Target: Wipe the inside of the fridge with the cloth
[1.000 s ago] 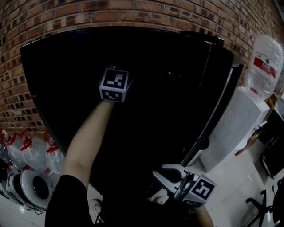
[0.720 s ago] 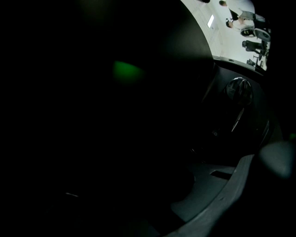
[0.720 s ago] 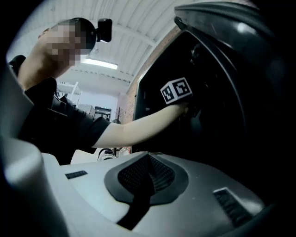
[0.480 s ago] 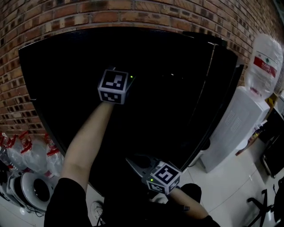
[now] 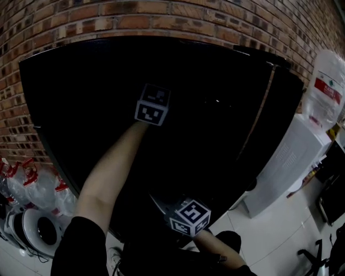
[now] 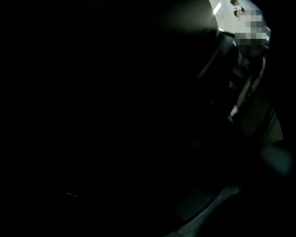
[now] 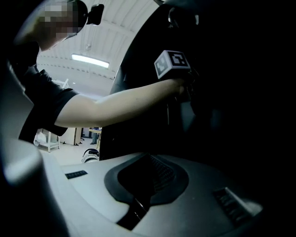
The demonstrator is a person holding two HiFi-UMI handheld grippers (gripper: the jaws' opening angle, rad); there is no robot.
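Observation:
A tall black fridge (image 5: pixel 215 135) fills the head view, its doors looking shut. My left gripper (image 5: pixel 157 87) reaches up against its dark front, the marker cube (image 5: pixel 152 104) showing and the jaws lost in the dark. From the right gripper view the left gripper (image 7: pixel 187 92) is side-on with a dim grey shape under it; I cannot tell if that is the cloth. The left gripper view is almost black. My right gripper (image 5: pixel 156 200) is low near the fridge's lower front, and its pads (image 7: pixel 159 173) are pressed together with nothing between them.
A white water dispenser (image 5: pixel 285 161) with a bottle (image 5: pixel 325 89) on top stands right of the fridge. Behind is a brick wall (image 5: pixel 108 16). Plastic bottles (image 5: pixel 21 183) and a round white appliance (image 5: pixel 40 226) sit on the floor at the left.
The right gripper has swung from the lower right to the lower middle, closer to the fridge. The left gripper has shifted a little to the right along the fridge front.

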